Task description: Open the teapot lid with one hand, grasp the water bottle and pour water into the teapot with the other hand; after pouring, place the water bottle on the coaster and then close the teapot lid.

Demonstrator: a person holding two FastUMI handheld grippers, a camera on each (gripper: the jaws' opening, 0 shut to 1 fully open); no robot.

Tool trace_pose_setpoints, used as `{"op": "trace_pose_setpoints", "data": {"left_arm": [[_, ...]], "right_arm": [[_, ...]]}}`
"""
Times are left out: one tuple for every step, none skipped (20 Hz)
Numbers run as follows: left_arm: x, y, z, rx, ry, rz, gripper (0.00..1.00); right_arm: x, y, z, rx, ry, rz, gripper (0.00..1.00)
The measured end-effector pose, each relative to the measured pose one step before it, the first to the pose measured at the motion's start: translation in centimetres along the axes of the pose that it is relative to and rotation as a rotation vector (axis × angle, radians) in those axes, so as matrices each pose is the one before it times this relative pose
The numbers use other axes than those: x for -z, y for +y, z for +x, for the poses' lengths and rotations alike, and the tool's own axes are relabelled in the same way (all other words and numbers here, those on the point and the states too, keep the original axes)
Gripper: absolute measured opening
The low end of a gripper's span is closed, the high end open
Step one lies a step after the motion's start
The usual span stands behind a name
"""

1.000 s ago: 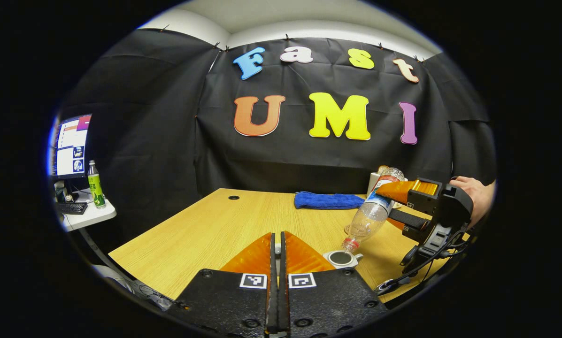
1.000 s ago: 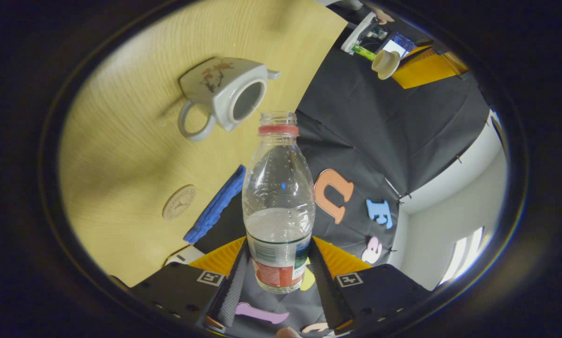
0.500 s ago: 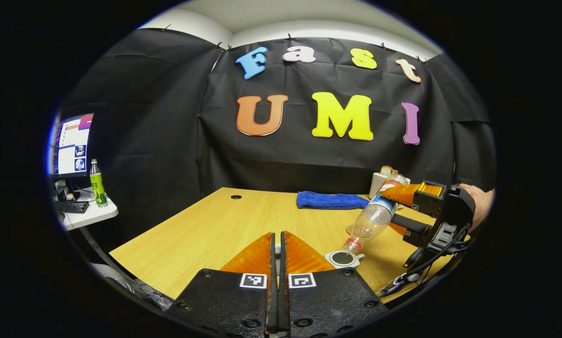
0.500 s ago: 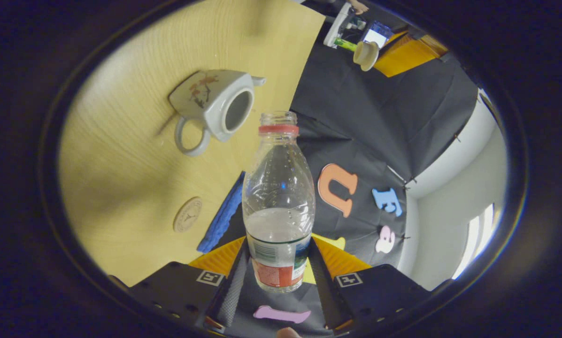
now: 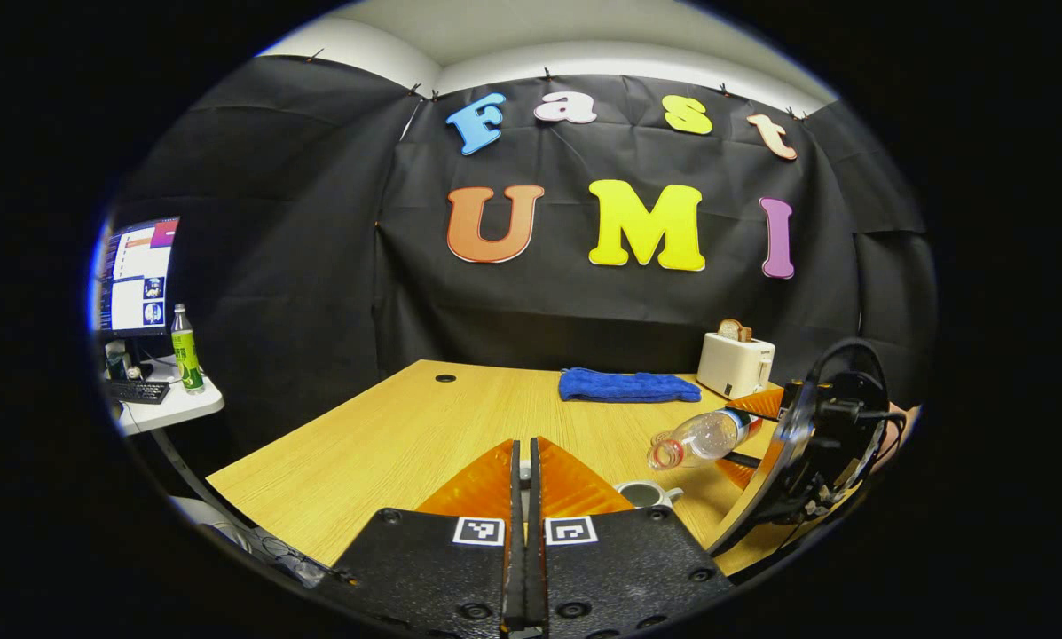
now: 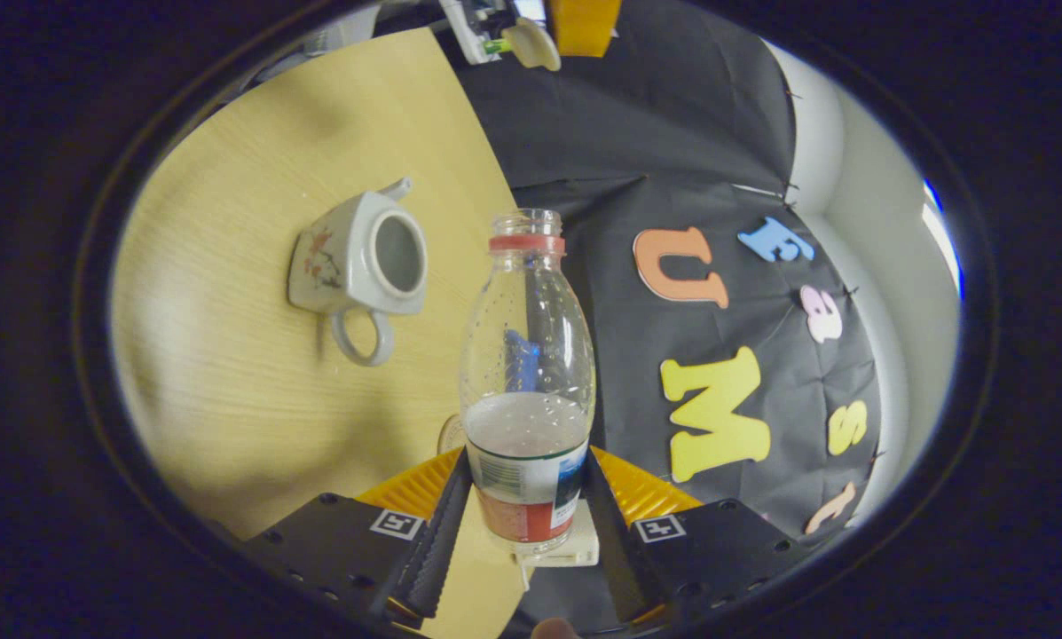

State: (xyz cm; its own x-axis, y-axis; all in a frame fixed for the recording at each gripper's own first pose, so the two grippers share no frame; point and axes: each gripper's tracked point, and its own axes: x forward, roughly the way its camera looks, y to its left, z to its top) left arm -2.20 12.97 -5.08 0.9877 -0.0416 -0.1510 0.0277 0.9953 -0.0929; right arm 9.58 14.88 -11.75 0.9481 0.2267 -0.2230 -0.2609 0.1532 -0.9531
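Observation:
A white teapot (image 5: 641, 493) with its lid off stands on the wooden table (image 5: 406, 435); in the right gripper view the teapot (image 6: 362, 262) shows a dark round mouth. My right gripper (image 6: 528, 484) is shut on a clear water bottle (image 6: 528, 382) with no cap and a little water left. In the left gripper view the bottle (image 5: 704, 437) lies nearly level, its mouth above and right of the teapot. My left gripper (image 5: 522, 448) is shut, and the cream teapot lid (image 6: 535, 43) sits at its tips. The round coaster (image 6: 451, 435) peeks from behind the bottle.
At the back of the table lies a folded blue cloth (image 5: 619, 384), with a white toaster (image 5: 735, 364) to its right. A side desk at the left carries a monitor (image 5: 136, 275) and a green bottle (image 5: 184, 351).
The right gripper has swung the bottle from a steep downward tilt over the teapot back to nearly level, lifting its mouth off the pot. The left gripper has stayed put.

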Motion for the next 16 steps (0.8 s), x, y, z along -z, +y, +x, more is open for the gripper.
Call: {"op": "trace_pose_setpoints", "data": {"left_arm": [[-0.084,-0.312,0.009,0.00353,-0.00226,0.00345,0.03],[-0.16,-0.577,0.202,0.0054,-0.00604,0.00175,0.03],[-0.279,-0.292,0.164,0.00129,-0.01004,-0.00283,0.03],[0.029,-0.217,0.006,0.00688,-0.00353,-0.00536,0.03],[0.059,-0.432,0.057,0.01041,-0.00135,-0.00241,0.03],[0.007,-0.325,0.065,0.00537,-0.00056,0.00527,0.03],[-0.002,-0.072,0.099,-0.00009,0.00153,0.00779,0.03],[0.05,-0.09,-0.05,0.00331,-0.00012,0.00561,0.03],[0.011,-0.215,0.065,0.00451,-0.00048,0.00106,0.03],[0.054,-0.216,0.022,0.00337,0.00006,-0.00055,0.03],[-0.06,-0.189,0.088,0.00279,-0.00044,-0.00027,0.03],[0.029,-0.104,0.051,0.00195,-0.00071,-0.00174,0.03],[0.057,-0.176,0.037,0.0013,-0.00004,-0.00227,0.03],[0.034,-0.05,0.159,-0.00348,-0.0006,-0.0032,0.03],[0.202,-0.02,0.224,0.00125,0.00679,-0.00177,0.03],[0.089,-0.265,-0.057,0.00201,0.00312,0.00109,0.03]], "right_arm": [[0.143,0.189,-0.11,-0.021,0.00619,0.07805,0.73],[0.148,0.016,-0.138,-0.01795,0.00933,0.08431,0.71],[0.119,0.178,-0.206,-0.01668,0.00771,0.08806,0.74],[0.072,-0.136,-0.148,-0.01412,0.00569,0.09366,0.71],[-0.158,0.108,-0.228,-0.01939,0.00363,0.0921,0.74],[-0.7,0.131,-0.299,-0.02243,-0.00162,0.09094,0.74],[-0.367,0.032,-0.181,-0.02061,-0.00542,0.08568,0.71],[-0.459,-0.492,0.224,-0.01405,-0.00475,0.0713,0.71],[-0.391,-0.338,-0.622,-0.00231,-0.01722,0.06266,0.71],[-0.517,-0.683,-0.26,0.00711,-0.01661,0.05127,0.71],[-0.289,-0.79,-0.153,0.00981,-0.01928,0.04811,0.73],[-0.366,-0.704,-0.069,0.00747,-0.01688,0.04822,0.71],[-0.262,-0.578,0.328,0.00284,-0.0117,0.03969,0.73],[-0.439,-0.665,0.483,0.00418,-0.0046,0.02713,0.73],[-0.388,-0.845,0.555,0.00682,-0.00493,0.02796,0.72],[-0.35,-0.709,0.614,0.00208,-0.00102,0.03324,0.71]]}}
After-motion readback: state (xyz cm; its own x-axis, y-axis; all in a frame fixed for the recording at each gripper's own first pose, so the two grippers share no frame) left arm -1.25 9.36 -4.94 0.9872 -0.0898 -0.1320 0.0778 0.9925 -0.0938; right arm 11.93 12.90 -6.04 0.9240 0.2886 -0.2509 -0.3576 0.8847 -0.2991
